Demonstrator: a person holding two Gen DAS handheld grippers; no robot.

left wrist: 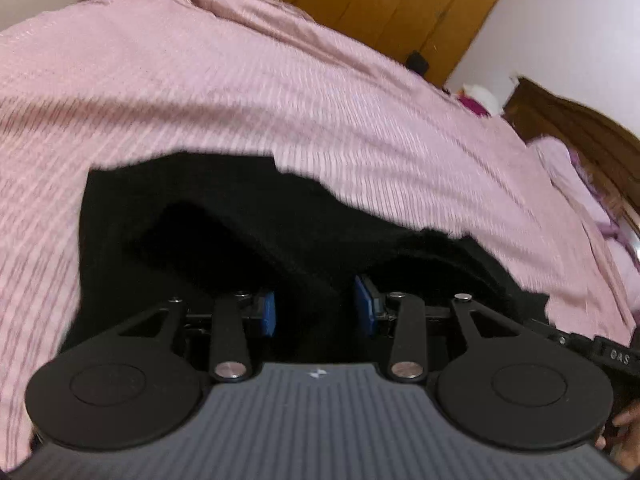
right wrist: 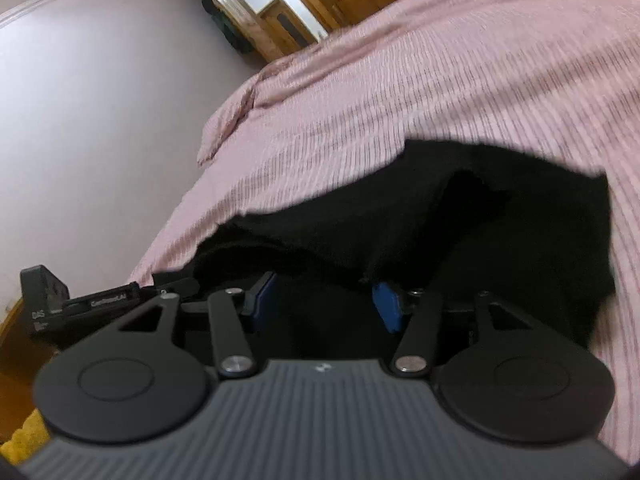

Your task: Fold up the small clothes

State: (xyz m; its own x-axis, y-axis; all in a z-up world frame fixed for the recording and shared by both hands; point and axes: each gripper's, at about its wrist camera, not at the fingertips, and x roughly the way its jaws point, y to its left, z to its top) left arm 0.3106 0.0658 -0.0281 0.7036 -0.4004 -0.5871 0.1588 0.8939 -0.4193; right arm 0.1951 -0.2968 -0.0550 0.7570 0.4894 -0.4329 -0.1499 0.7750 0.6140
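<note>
Black fabric, seemingly a small knitted or fleecy garment (left wrist: pixel 224 216), is seen lying on a pink ribbed bedspread (left wrist: pixel 240 80), close in front of both grippers. It is crumpled rather than flat: in the left wrist view a raised fold runs diagonally across it, and a fuzzy edge is turned up towards the right. In the right wrist view a flap is seen doubled over the middle of the cloth (right wrist: pixel 460 216). What kind of garment it is cannot be told; it is dark and blurred.

Judged from its slack folds and soft nap, the garment is likely to be light, limp and not slippery. No stiffness can be counted on, so any part left unsupported would be expected to droop. Hold is best taken at two corners or along one hem, with a single layer pinched, so that the piece can be spread before it is folded. The thick doubled folds are best avoided, since several layers might be caught at once.

The left gripper (left wrist: pixel 314 312) is held with its blue pads (left wrist: pixel 267 314) apart, dark cloth showing beneath the gap but nothing pressed between them. The right gripper (right wrist: pixel 324 304) is likewise spread, its blue pads (right wrist: pixel 390 306) clear of the fabric. The left tool is glimpsed at the left edge of the right wrist view.

Beyond the bedspread, wooden cupboards (left wrist: pixel 380 4) and a pale wall (right wrist: pixel 100 120) are seen.
</note>
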